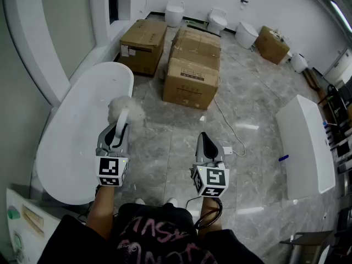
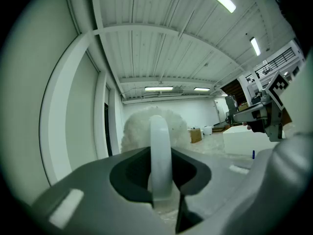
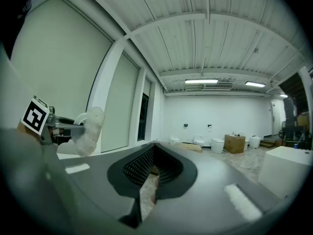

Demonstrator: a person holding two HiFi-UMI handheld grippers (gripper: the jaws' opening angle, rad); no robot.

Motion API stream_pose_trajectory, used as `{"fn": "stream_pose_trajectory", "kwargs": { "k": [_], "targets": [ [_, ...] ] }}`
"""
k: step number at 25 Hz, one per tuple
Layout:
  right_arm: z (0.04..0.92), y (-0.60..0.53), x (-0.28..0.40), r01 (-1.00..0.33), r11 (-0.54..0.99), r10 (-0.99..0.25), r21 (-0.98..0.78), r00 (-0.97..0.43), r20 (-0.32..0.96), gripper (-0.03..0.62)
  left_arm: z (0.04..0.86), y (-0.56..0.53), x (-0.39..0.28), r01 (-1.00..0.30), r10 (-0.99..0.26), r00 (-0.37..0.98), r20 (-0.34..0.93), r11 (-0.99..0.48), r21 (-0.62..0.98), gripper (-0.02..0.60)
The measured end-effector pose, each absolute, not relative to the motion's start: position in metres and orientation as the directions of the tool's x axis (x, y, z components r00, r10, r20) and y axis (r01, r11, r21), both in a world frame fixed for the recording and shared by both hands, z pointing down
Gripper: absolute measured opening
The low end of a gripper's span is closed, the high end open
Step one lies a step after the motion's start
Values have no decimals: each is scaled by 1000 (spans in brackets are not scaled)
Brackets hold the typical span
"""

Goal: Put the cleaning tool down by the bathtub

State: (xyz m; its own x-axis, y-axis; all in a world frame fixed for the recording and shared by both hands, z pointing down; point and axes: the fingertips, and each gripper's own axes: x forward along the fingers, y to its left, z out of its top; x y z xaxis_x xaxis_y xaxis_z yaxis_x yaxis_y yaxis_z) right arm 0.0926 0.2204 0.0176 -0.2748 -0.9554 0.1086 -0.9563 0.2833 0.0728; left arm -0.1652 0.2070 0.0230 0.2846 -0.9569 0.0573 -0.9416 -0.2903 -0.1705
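The cleaning tool is a fluffy white duster (image 1: 125,110) on a curved white handle (image 2: 160,151). My left gripper (image 1: 122,125) is shut on that handle, with the fluffy head (image 2: 146,129) sticking out past the jaws. It hangs over the right rim of the white oval bathtub (image 1: 77,142). My right gripper (image 1: 205,139) is shut with nothing in it, above the marble floor to the right of the tub. In the right gripper view the jaws (image 3: 151,173) are together, and the duster (image 3: 91,130) shows at the left.
Large cardboard boxes (image 1: 192,67) (image 1: 144,44) stand on the floor beyond the tub. White toilets (image 1: 217,21) line the back wall. A white rectangular unit (image 1: 305,144) is at the right. A cable (image 1: 228,120) runs across the floor.
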Motion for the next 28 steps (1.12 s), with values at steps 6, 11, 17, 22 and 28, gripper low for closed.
{"fn": "stream_pose_trajectory", "kwargs": {
  "k": [6, 11, 17, 22, 28],
  "targets": [
    [21, 227, 85, -958, 277, -957, 70, -269, 103, 12, 24, 211, -170, -938, -954, 297, 51, -301, -170, 84],
    [21, 232, 83, -960, 270, -960, 68, -263, 101, 12, 27, 215, -170, -926, -947, 316, 65, -323, -194, 84],
    [15, 237, 81, -963, 260, -965, 65, -257, 59, 13, 25, 217, -173, -922, -943, 327, 56, -332, -199, 84],
    [17, 241, 74, -965, 253, -967, 75, -249, 62, 14, 33, 221, -183, -921, -940, 334, 67, -341, -188, 84],
    [29, 247, 61, -956, 271, -960, 109, -260, 105, 14, 40, 222, -193, -921, -936, 342, 82, -352, -167, 84]
  ]
}}
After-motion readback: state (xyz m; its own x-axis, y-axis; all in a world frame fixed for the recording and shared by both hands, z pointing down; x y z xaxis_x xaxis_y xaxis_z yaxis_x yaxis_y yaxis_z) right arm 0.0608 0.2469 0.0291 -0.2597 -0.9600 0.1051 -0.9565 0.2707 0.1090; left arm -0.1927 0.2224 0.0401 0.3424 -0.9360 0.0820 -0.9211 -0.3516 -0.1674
